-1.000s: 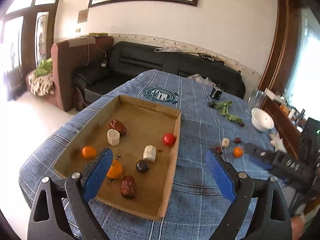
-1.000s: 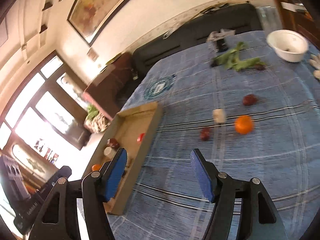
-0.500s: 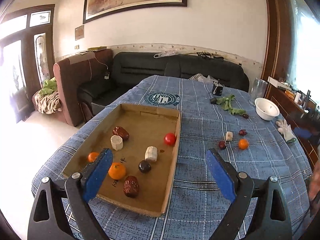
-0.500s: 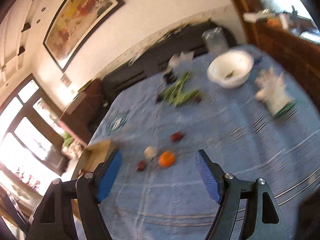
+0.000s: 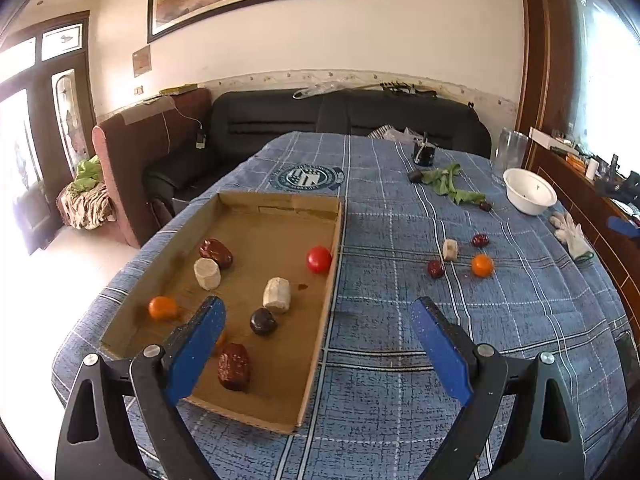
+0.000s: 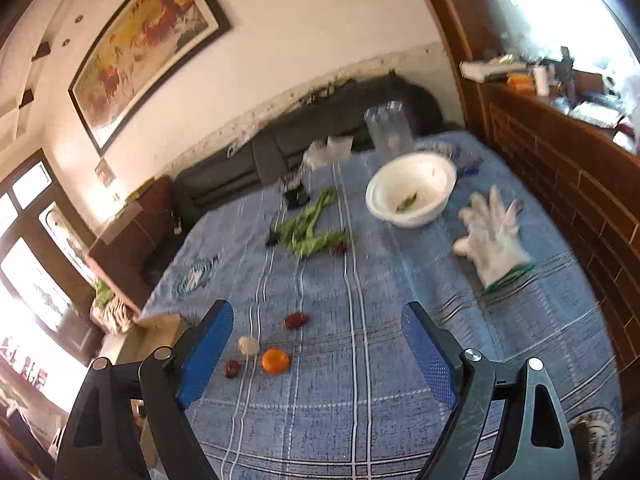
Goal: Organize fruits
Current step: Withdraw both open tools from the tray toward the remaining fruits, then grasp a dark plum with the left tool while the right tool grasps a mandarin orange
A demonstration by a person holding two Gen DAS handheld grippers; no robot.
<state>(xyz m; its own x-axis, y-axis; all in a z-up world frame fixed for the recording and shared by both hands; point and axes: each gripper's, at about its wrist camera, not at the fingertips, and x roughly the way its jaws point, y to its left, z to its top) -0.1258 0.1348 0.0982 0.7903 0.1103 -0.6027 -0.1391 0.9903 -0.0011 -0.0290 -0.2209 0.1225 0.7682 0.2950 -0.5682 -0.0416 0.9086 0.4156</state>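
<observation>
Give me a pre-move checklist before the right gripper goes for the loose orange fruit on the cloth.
1. Right gripper open and empty: ok.
2. Left gripper open and empty: ok.
3. Orange fruit in view, nothing covering it: ok.
4. Orange fruit apart from the white piece and dark red fruit: ok, though close.
5. Cardboard tray has bare floor for it: ok.
6. Right view sharp enough to aim: not ok, blurred.

Two black handheld grippers with blue-padded fingers

The left gripper (image 5: 318, 354) is showing matte black triangular arms with cut-out holes, silver round screws at the pivots, and smooth blue pads lining its fingers (image 5: 196, 350). The right gripper (image 6: 316, 354) is wearing the same black frame and silver screws, its blue pads showing a fine dotted texture on the fingers (image 6: 430, 356).
</observation>
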